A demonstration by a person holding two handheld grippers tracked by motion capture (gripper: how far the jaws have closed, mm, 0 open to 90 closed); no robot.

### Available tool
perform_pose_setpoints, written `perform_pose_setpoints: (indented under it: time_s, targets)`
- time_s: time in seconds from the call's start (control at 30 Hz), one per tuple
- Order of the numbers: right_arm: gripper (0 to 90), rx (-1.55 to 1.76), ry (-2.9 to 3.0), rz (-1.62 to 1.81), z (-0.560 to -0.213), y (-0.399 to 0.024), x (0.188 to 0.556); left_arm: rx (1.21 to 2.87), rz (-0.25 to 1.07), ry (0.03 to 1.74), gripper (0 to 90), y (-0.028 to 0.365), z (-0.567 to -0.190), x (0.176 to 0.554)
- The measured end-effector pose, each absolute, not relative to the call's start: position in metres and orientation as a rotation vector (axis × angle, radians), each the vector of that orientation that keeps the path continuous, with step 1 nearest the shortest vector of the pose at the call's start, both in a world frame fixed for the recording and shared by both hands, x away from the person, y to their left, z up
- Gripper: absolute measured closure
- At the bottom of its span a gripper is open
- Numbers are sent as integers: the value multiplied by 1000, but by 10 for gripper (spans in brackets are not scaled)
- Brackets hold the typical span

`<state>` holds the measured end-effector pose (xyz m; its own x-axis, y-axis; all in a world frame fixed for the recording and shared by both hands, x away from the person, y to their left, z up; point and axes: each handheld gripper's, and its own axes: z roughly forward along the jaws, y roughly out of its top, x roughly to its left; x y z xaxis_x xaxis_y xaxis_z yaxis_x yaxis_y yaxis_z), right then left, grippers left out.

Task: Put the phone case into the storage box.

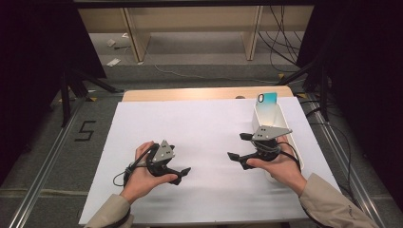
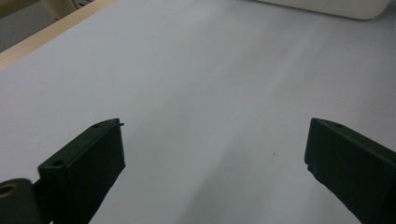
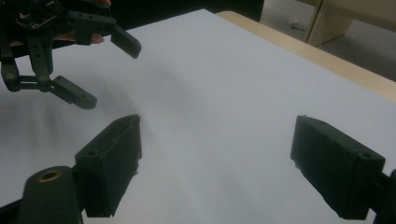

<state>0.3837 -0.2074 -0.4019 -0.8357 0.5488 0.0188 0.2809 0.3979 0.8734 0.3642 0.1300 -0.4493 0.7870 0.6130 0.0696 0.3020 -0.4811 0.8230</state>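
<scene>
Two grippers, left gripper (image 1: 183,172) and right gripper (image 1: 237,146), hover mid-frame with jaws apart, empty; one white bin (image 1: 280,114) holds one phone case (image 1: 266,99) at right.

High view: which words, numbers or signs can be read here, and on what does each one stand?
"5": a large dark digit marked on the grey floor, left of the white-covered table.
The turquoise phone case standing in the white oblong plastic bin shows a camera cutout, with no readable text.
The grey three-cornered plate on each gripper bears small dark dots, with no lettering.
</scene>
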Motion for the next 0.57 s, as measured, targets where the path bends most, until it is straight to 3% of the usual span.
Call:
perform_pose_setpoints:
  time_s: [0.57]
  targets:
    - [168, 700, 2407, 1399, -405, -205, 384, 2099, 443, 680, 42, 130, -450, 365]
